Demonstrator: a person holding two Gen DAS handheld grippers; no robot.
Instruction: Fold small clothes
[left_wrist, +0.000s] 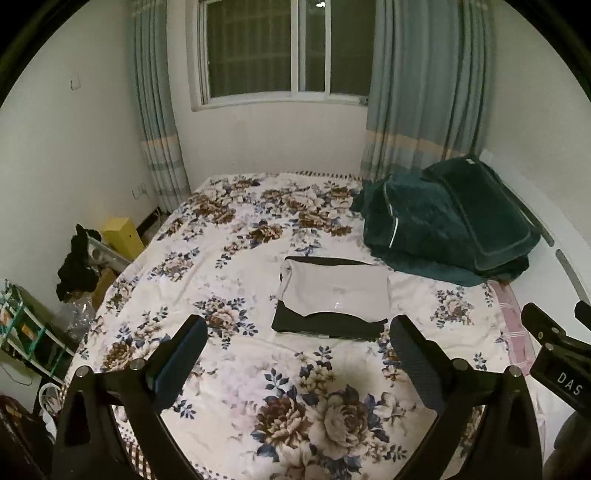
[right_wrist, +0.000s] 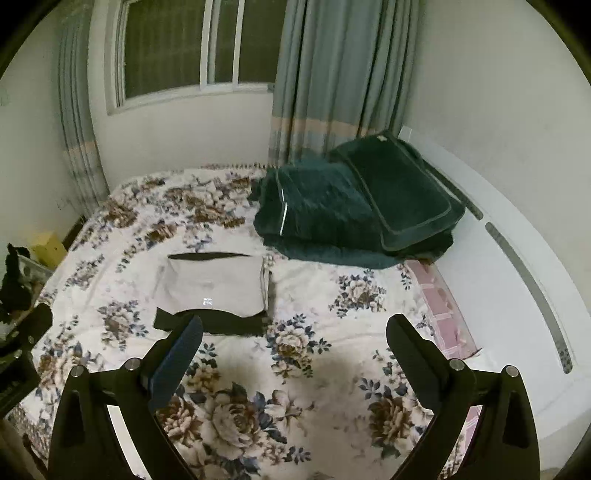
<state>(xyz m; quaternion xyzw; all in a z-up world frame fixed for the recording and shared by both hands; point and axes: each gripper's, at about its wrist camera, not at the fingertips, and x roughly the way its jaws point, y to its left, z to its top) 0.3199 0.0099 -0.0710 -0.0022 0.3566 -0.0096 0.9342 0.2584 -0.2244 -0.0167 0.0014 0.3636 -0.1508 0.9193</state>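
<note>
A folded grey garment (left_wrist: 334, 290) lies on top of a folded black garment (left_wrist: 325, 326) in the middle of the floral bedspread (left_wrist: 229, 266). The same stack shows in the right wrist view, grey (right_wrist: 214, 286) over black (right_wrist: 221, 325). My left gripper (left_wrist: 299, 354) is open and empty, held above the bed just short of the stack. My right gripper (right_wrist: 293, 354) is open and empty, to the right of the stack. Part of the right gripper's body (left_wrist: 554, 354) shows at the right edge of the left wrist view.
A dark green folded blanket with a pillow (left_wrist: 450, 221) lies at the bed's far right, also in the right wrist view (right_wrist: 354, 206). A white curved headboard (right_wrist: 517, 258) runs along the right. Boxes, a rack and black cloth (left_wrist: 77, 266) crowd the floor left of the bed.
</note>
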